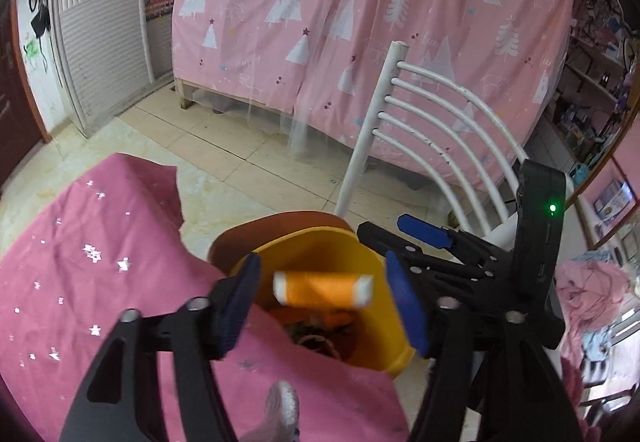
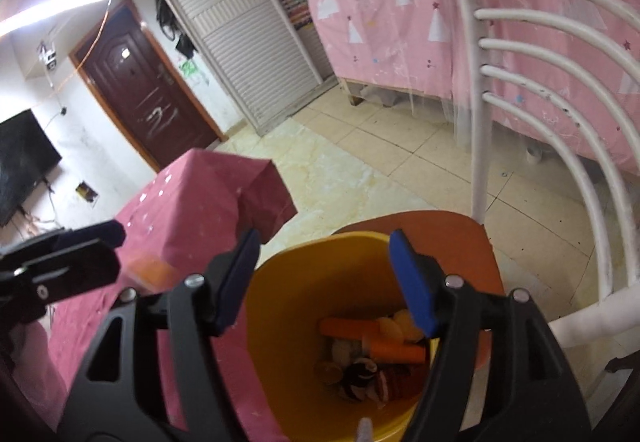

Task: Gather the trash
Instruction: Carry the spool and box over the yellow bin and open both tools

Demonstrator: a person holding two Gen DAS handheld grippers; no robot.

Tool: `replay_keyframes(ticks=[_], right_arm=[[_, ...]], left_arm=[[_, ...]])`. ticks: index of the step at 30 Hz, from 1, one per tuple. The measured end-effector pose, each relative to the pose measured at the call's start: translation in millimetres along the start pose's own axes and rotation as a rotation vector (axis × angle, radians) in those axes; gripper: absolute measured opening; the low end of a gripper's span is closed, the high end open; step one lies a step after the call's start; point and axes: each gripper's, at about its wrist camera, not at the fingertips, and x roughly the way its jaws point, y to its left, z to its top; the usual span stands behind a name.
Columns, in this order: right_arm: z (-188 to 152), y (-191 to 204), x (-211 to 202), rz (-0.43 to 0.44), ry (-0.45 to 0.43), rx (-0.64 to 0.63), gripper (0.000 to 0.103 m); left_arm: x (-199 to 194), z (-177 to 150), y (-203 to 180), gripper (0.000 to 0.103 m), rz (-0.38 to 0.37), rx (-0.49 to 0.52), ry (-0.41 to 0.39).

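Trash in yellow bin [image 2: 280, 322] (partly hidden), orange tube [image 1: 323, 290] blurred

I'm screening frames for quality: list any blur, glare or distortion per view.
Left wrist: orange tube between the open left gripper fingers is motion-smeared; fisheye bends the white chair.
Right wrist: ceiling light blows out; yellow bin contents sharp.

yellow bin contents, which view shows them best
Right wrist: it looks straight down into the yellow bin, showing orange tubes and round scraps at the bottom. Left wrist sees the bin at a slant, its inside mostly hidden by a blurred orange tube.
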Motion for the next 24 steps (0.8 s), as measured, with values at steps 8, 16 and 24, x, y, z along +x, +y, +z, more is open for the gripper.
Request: replay_keyframes(ticks=[8, 16, 24], right_arm=[[2, -7, -7, 0.002, -0.028, 0.034, 0.067], [1, 19, -7, 0.054, -0.022, -0.005, 0.076], [1, 67, -13, 0.098, -0.050, -0.085, 0.096]], left_arm=[[-3, -4, 2, 0.071, 0.001, -0.018, -0.008], [-37, -13, 24, 0.072, 0.047, -0.075, -0.081], [-86, -35, 69, 0.074, 0.182, -0.200, -0.196]])
